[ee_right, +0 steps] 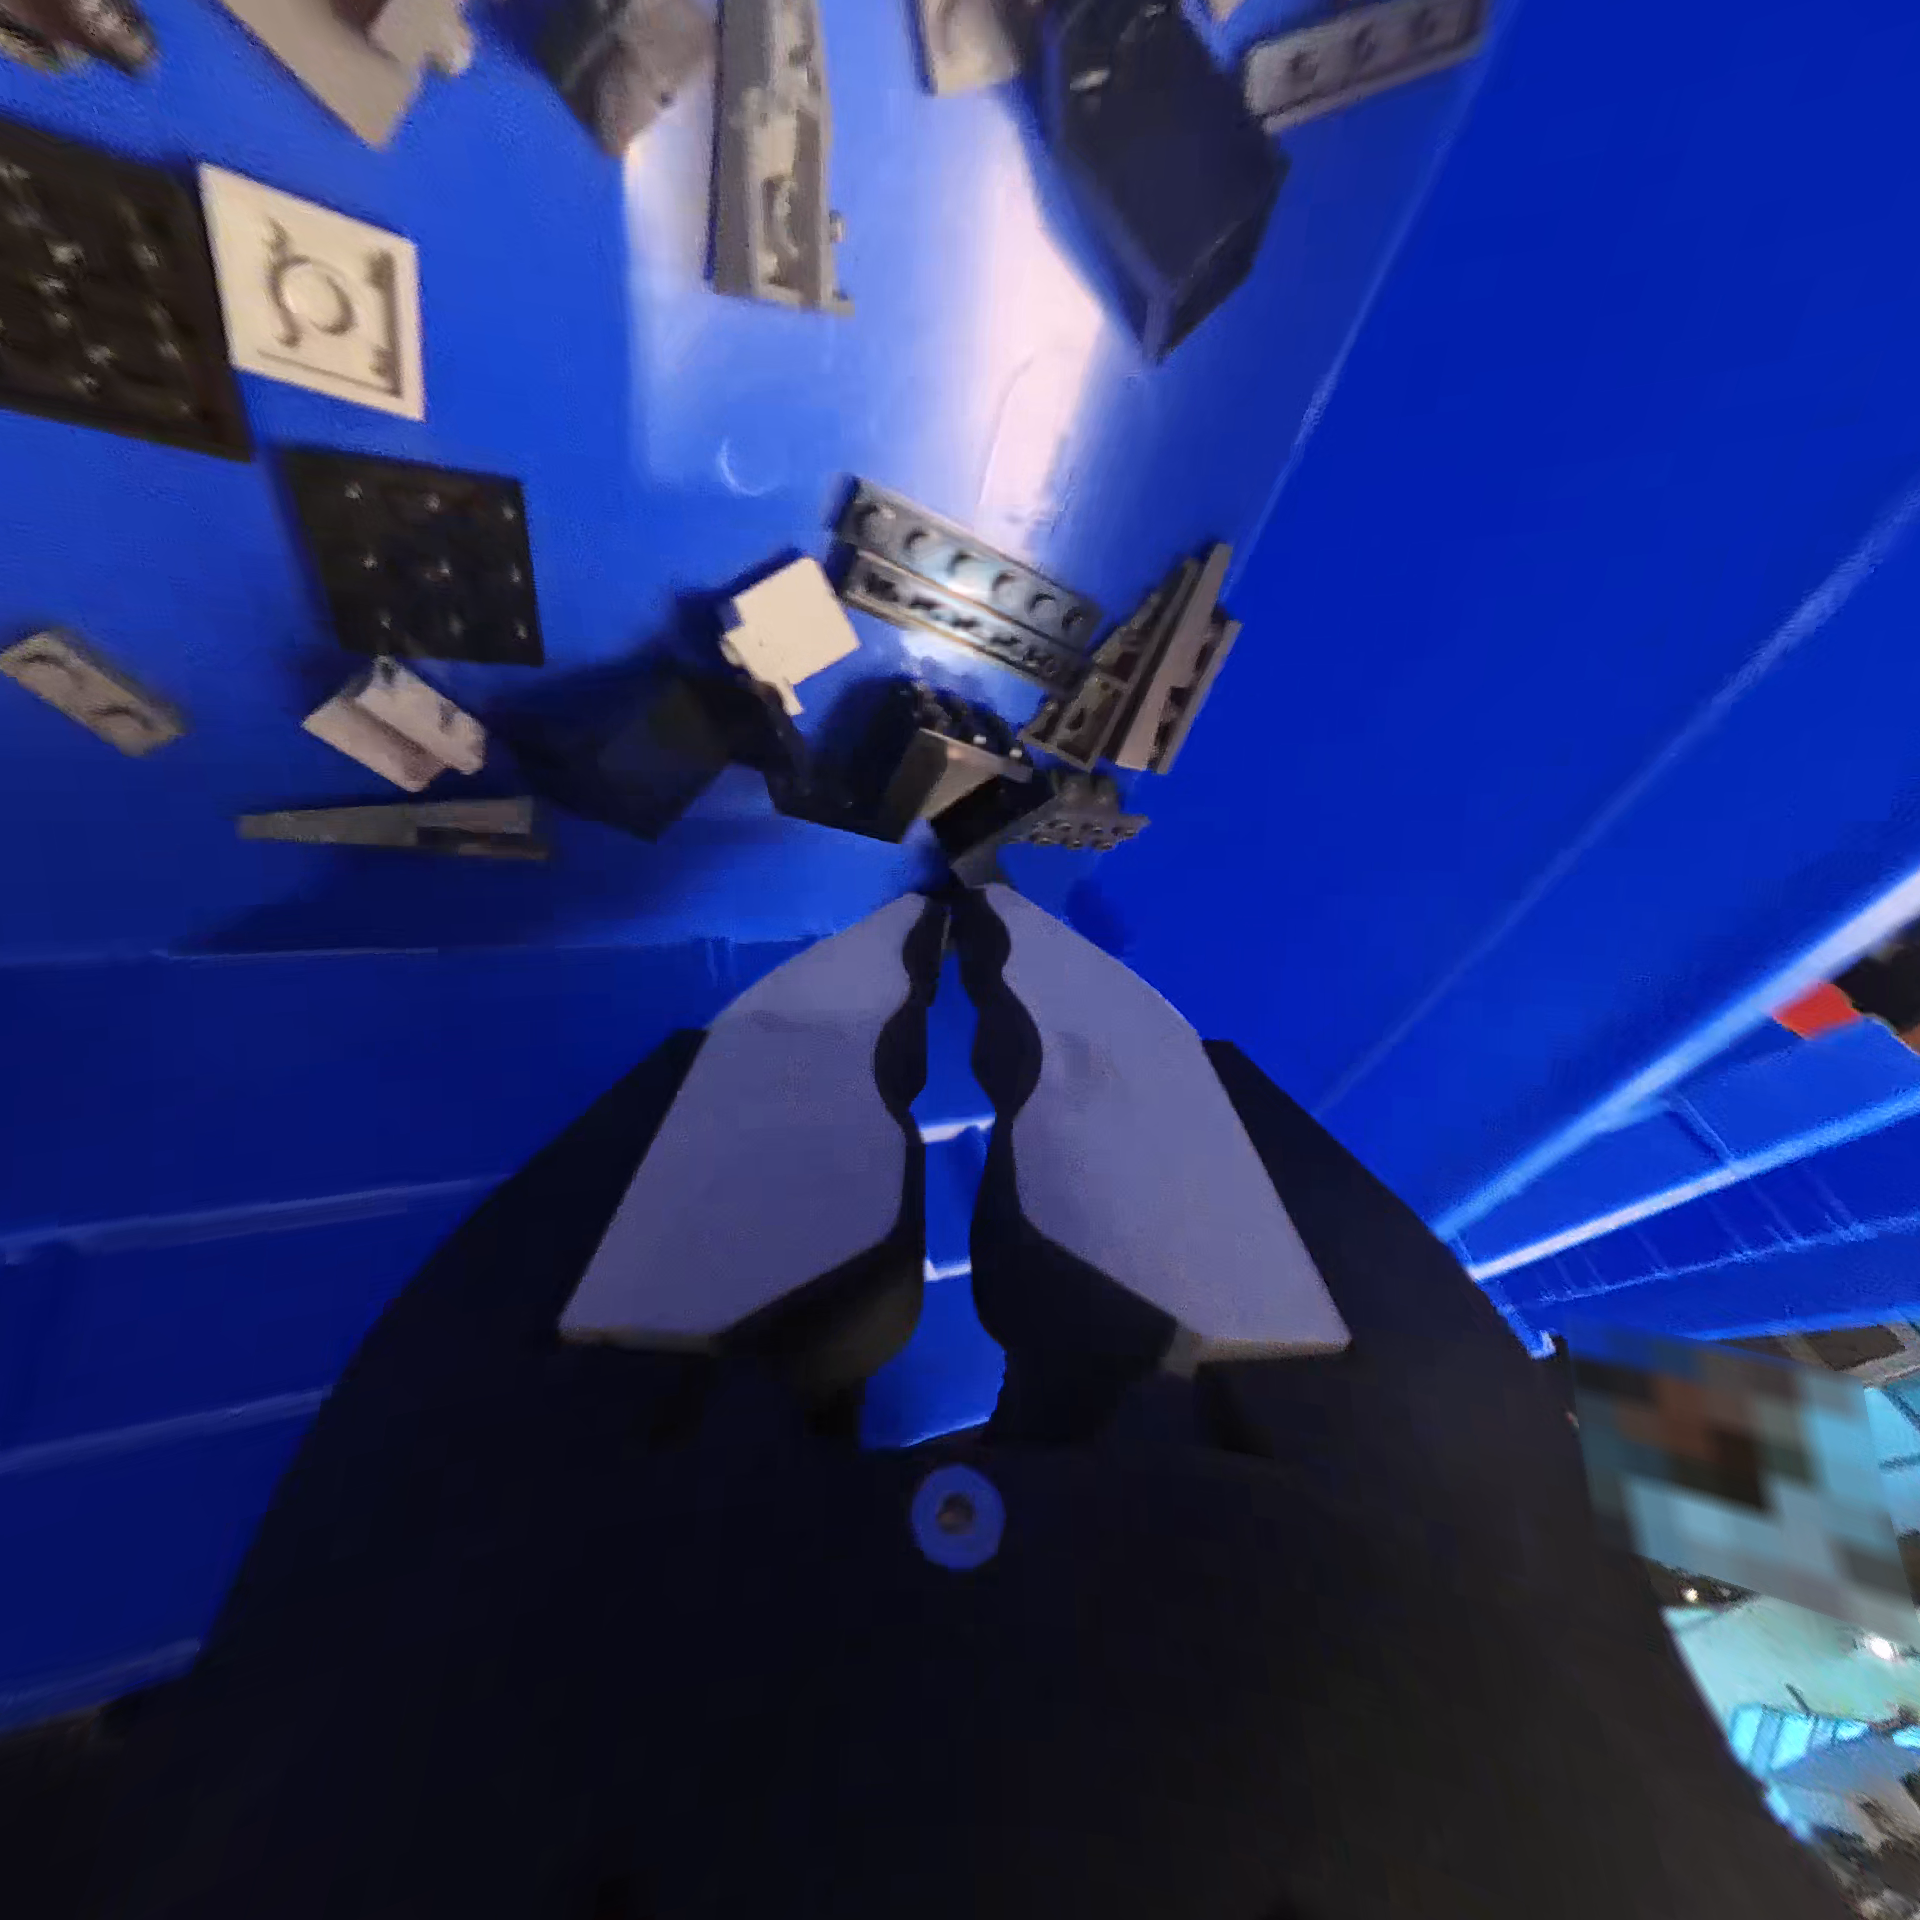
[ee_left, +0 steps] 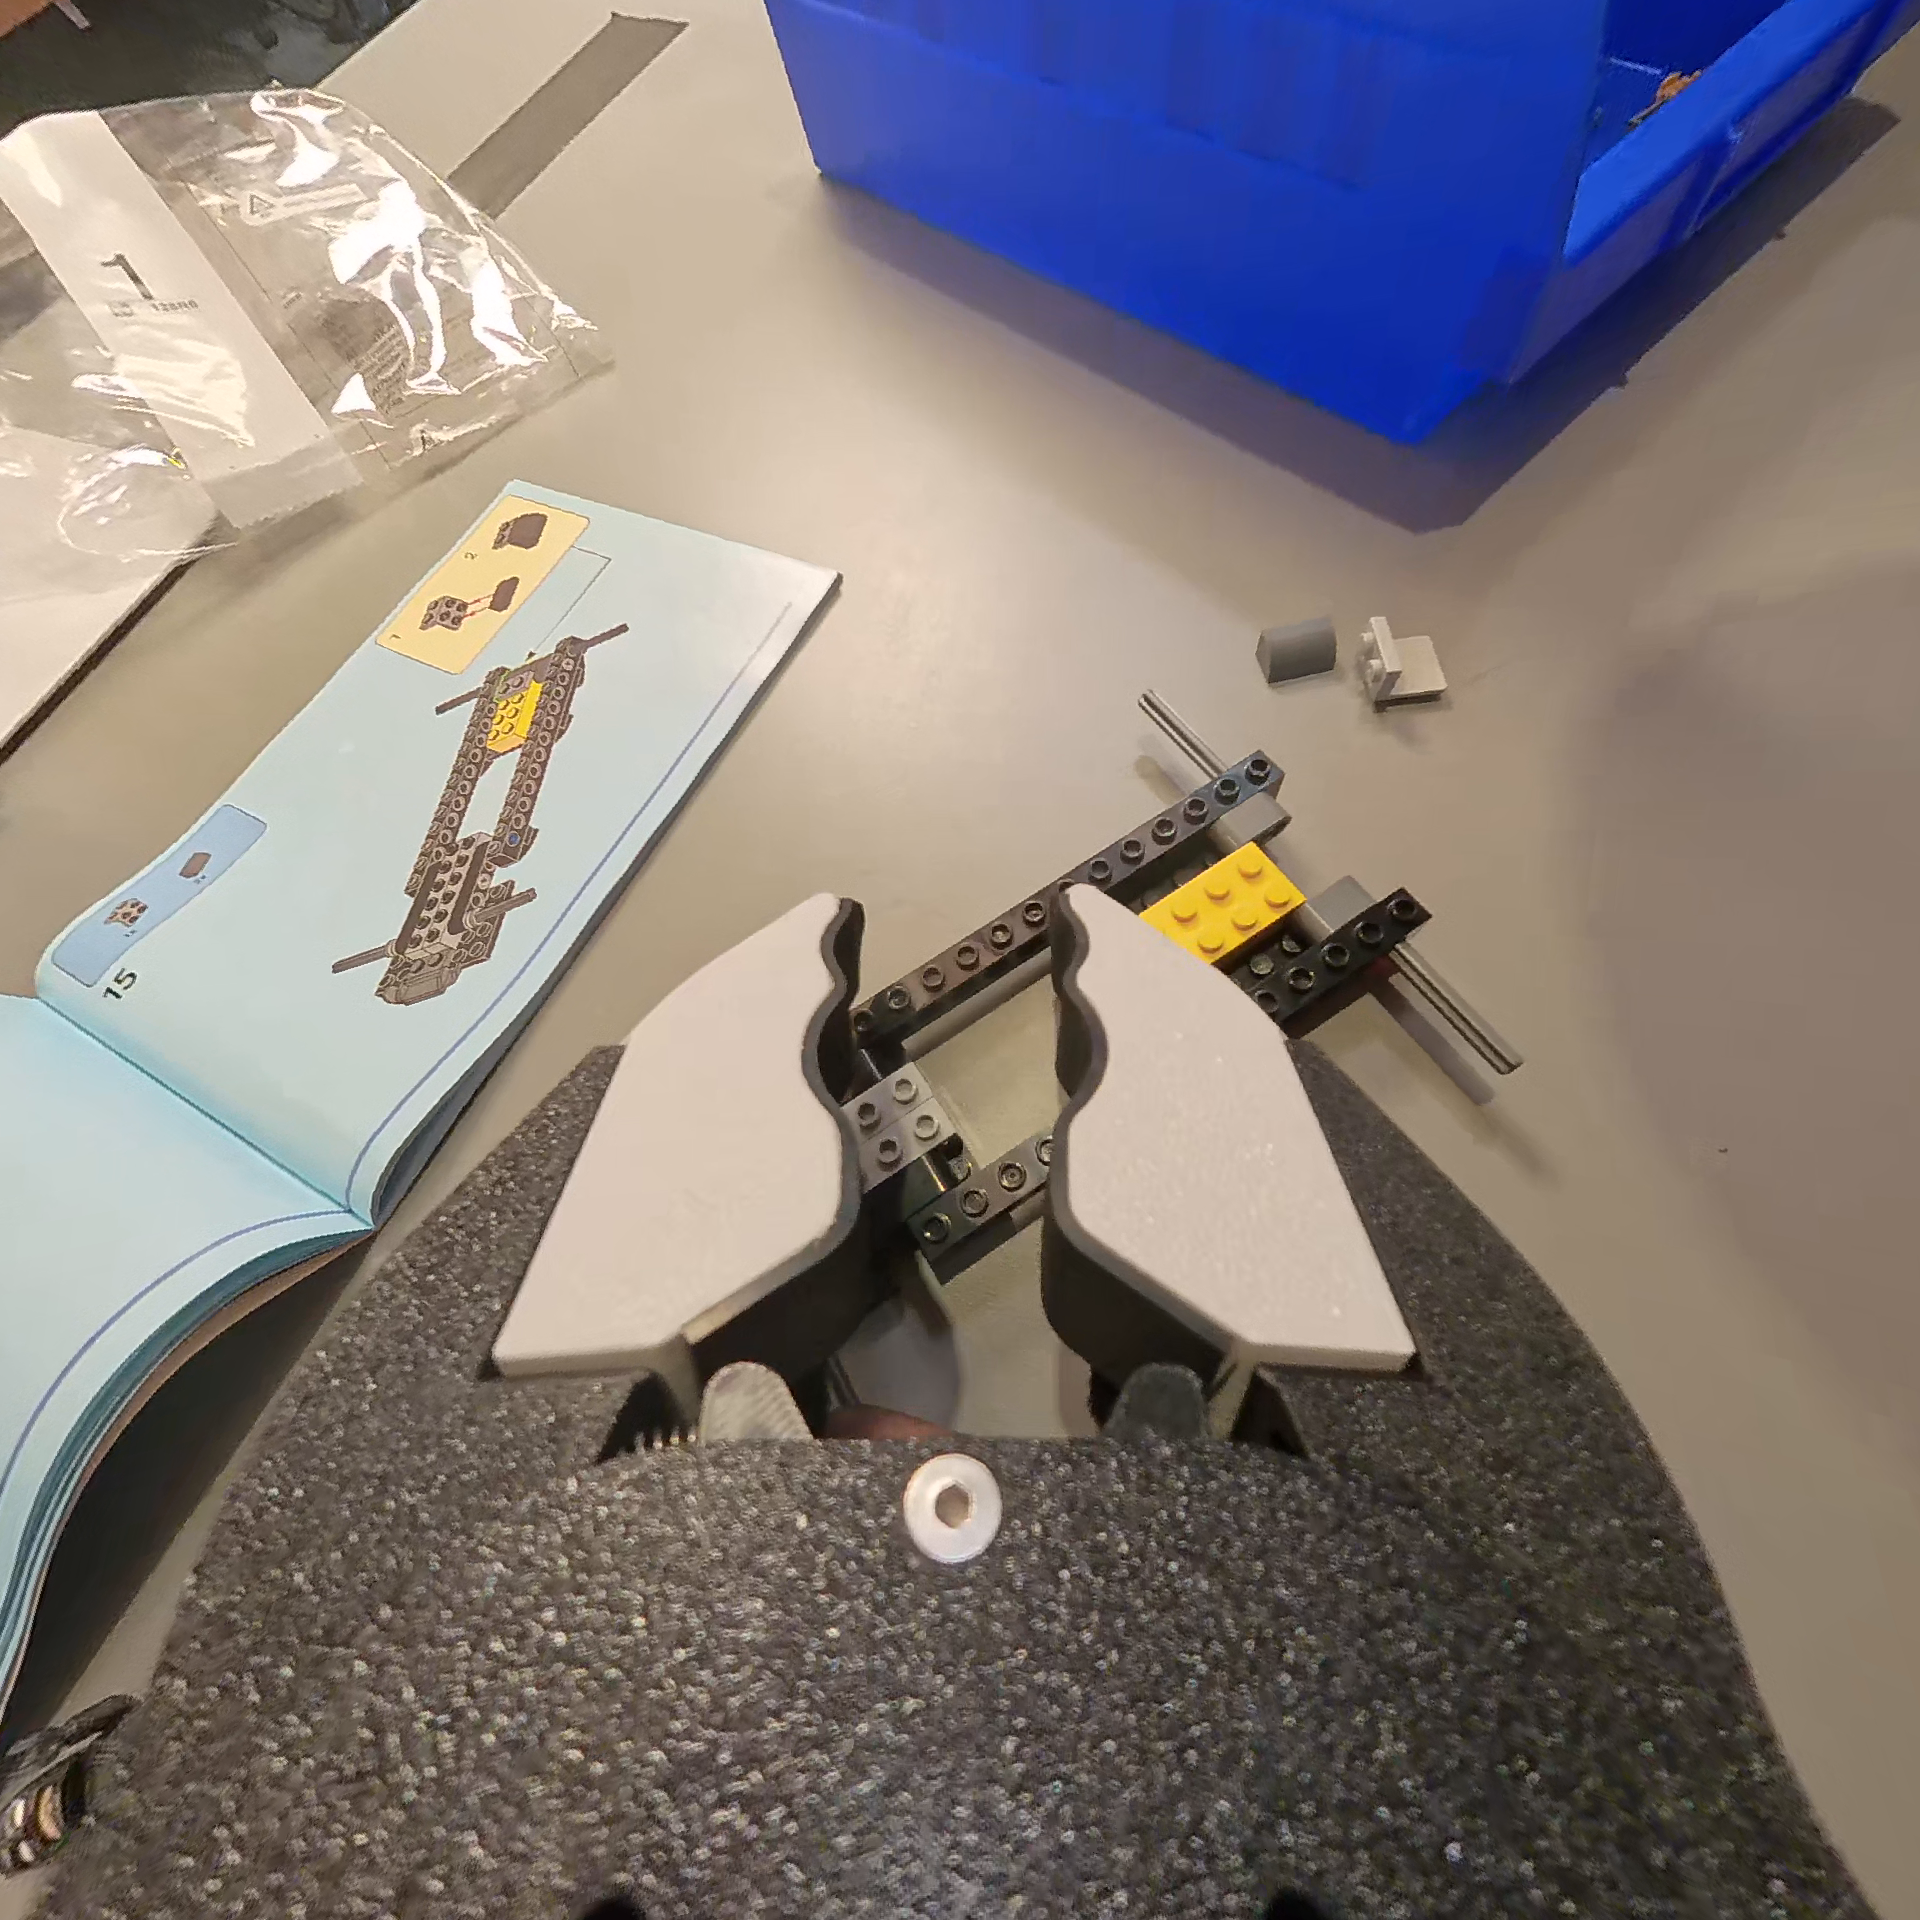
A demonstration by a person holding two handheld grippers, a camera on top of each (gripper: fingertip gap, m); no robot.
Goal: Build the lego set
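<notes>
1. Clear plastic bag, on desk top left: white strip w/ one big black numeral, small code line under it.
2. Same bag: triangle warning sign, blocks of fine print, too small to read.
3. Open booklet, light-blue page: bold page no. at corner.
4. Yellow inset box on that page: small step nos.
5. Blue inset box: tiny qty marks.
6. Right wrist view: nothing legible.

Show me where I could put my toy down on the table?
Bare grey tabletop lies between the open light-blue instruction booklet, the blue plastic bin and the black brick frame with a yellow brick. Crowded: the bin's floor, scattered with loose bricks.
</notes>
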